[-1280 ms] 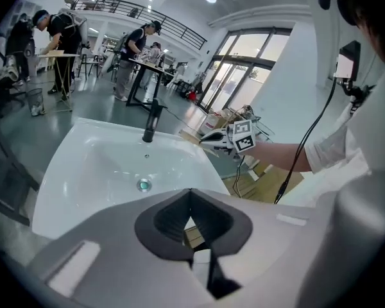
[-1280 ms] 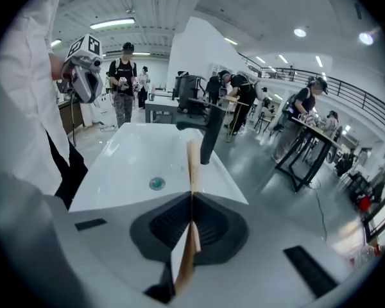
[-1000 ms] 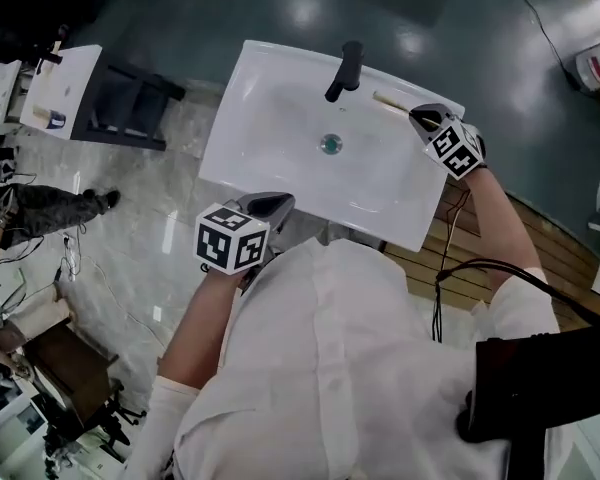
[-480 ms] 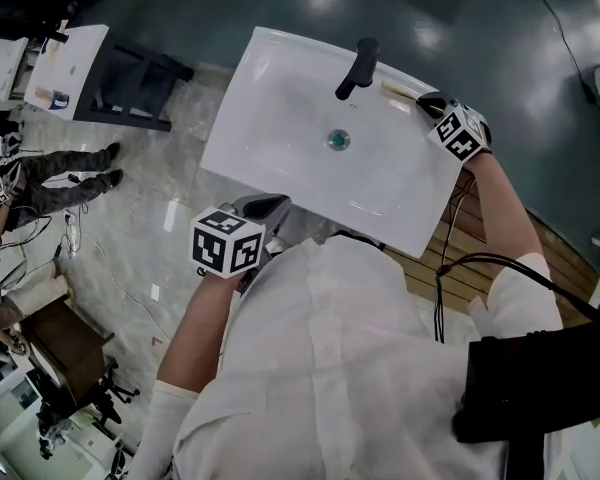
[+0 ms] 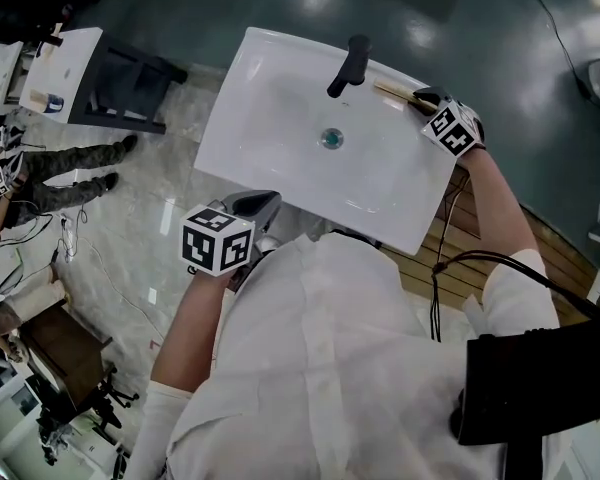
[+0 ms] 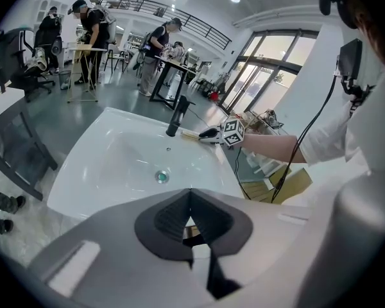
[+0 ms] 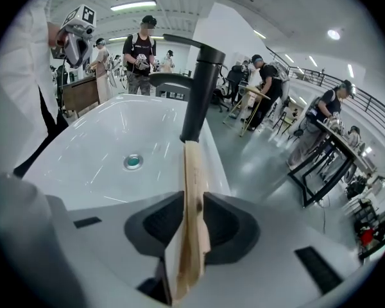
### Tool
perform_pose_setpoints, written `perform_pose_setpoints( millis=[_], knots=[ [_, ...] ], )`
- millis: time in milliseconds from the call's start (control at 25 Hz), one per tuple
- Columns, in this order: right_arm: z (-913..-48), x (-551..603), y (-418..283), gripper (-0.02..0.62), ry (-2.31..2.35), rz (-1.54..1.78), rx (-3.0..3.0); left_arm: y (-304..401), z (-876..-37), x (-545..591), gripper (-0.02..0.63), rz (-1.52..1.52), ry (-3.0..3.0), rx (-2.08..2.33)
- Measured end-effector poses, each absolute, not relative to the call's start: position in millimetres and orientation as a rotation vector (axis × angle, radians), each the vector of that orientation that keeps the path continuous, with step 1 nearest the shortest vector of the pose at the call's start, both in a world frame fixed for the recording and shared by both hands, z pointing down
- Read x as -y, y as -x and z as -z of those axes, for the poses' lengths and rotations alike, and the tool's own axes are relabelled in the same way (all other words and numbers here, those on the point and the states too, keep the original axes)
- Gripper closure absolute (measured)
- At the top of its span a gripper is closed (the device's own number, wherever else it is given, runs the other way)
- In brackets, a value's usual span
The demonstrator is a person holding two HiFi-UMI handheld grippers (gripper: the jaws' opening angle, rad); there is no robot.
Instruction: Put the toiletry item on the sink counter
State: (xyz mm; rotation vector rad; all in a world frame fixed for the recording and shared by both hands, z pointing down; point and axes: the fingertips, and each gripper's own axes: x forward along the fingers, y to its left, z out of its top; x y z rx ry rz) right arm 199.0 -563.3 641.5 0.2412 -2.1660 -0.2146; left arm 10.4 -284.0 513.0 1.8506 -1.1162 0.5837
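A white sink (image 5: 280, 158) with a black faucet (image 5: 345, 66) fills the middle of the head view. My right gripper (image 5: 425, 98) hovers over the sink's back right rim, shut on a flat, pale wooden toiletry item (image 5: 392, 92). In the right gripper view this wooden item (image 7: 194, 191) runs straight forward from between the jaws, its far end by the base of the faucet (image 7: 199, 95). Whether it touches the rim, I cannot tell. My left gripper (image 5: 258, 206) stays at the sink's near edge, shut with nothing in it (image 6: 190, 201).
The drain (image 5: 330, 139) sits in the middle of the basin. A dark stand with a white top (image 5: 75, 73) is on the floor to the left. Wooden boards (image 5: 450, 248) lie under the sink's right side. People work at tables in the background (image 7: 141, 59).
My right gripper has edged the wooden item a little toward the sink's back rim beside the faucet. The left gripper has hardly moved.
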Motion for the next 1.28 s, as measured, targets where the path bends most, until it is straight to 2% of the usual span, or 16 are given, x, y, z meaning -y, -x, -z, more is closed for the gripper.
perform_pose_setpoints(
  millis=[120, 640, 920, 1080, 1280],
  knots=[
    [-641.2, 562.2, -201.7, 0.508, -0.248, 0.217, 2.163, -13.8, -515.1, 286.2, 0.600, -0.583, -1.857, 1.104],
    [-600.3, 536.4, -217.4, 0.503, -0.409, 0.159, 2.208, -22.6, -506.3, 274.1, 0.600, -0.591, -1.926, 1.061],
    [-564.6, 486.9, -222.4, 0.583, -0.669, -0.042, 2.289, -10.6, -502.9, 248.1, 0.600, -0.596, -1.987, 1.020],
    [-554.8, 431.6, -220.9, 0.589, -0.809, -0.320, 2.311, -10.7, -497.8, 230.0, 0.600, -0.610, -2.040, 0.955],
    [-543.5, 350.1, -190.1, 0.591, -0.869, -0.451, 2.332, -3.3, -492.8, 213.5, 0.600, -0.623, -2.131, 0.871]
  ],
)
